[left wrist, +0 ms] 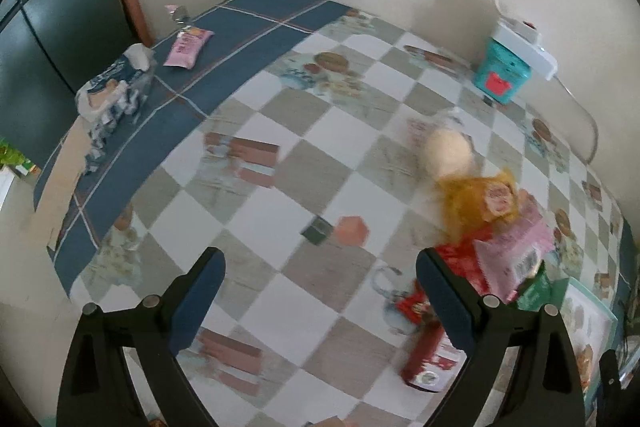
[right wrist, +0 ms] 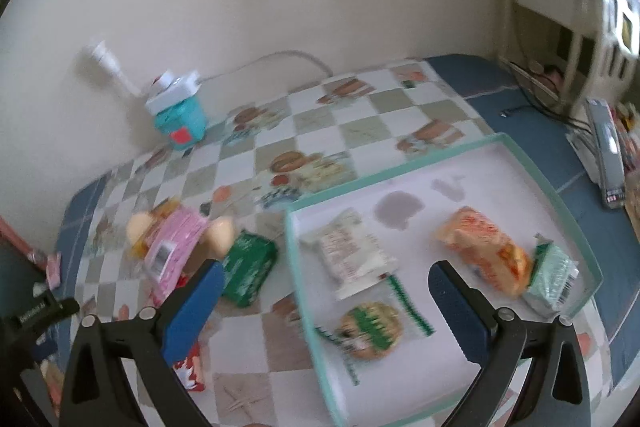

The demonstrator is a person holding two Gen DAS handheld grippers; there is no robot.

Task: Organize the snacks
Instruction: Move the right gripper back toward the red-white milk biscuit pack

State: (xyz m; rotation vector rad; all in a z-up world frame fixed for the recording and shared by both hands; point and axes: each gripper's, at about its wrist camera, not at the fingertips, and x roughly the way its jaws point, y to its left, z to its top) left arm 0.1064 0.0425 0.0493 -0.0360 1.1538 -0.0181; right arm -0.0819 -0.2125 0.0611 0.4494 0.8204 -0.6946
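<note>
Step in hand: I judged I was between picks, heading back toward the loose snack pile (left wrist: 496, 227) for another packet to carry to the tray (right wrist: 404, 169).
Left gripper (left wrist: 320, 297): its jaws stood wide apart with nothing between them, only checked tablecloth (left wrist: 256, 211) under the gap.
Right gripper (right wrist: 326, 305): its jaws were spread wide and empty, hanging over the tray's near left corner.
Snacks waiting: the pile lay on the surface just left of the tray; a pink packet (right wrist: 176, 247), a green packet (right wrist: 250, 273) and a red stick packet (left wrist: 426, 355) were the ones I could make out, overlapping each other.
Snacks placed: a white packet (right wrist: 352, 253), a round biscuit pack (right wrist: 370, 325), an orange packet (right wrist: 486, 251) and a pale green packet (right wrist: 554, 277) lay inside the tray.
Doing it well: I would take the green packet first, since it lay at the pile's edge nearest the tray, and close across its short side so nothing under it came along.
Stray item: another pink packet (left wrist: 188, 47) lay well apart at the far left corner, beside a tissue pack (left wrist: 116, 87).
Edges: the raised tray wall would need lifting over, not sliding across; the teal box (right wrist: 182, 123) by the wall was well clear.
Open room: the middle of the surface was bare; the tray's far half had free space.
</note>
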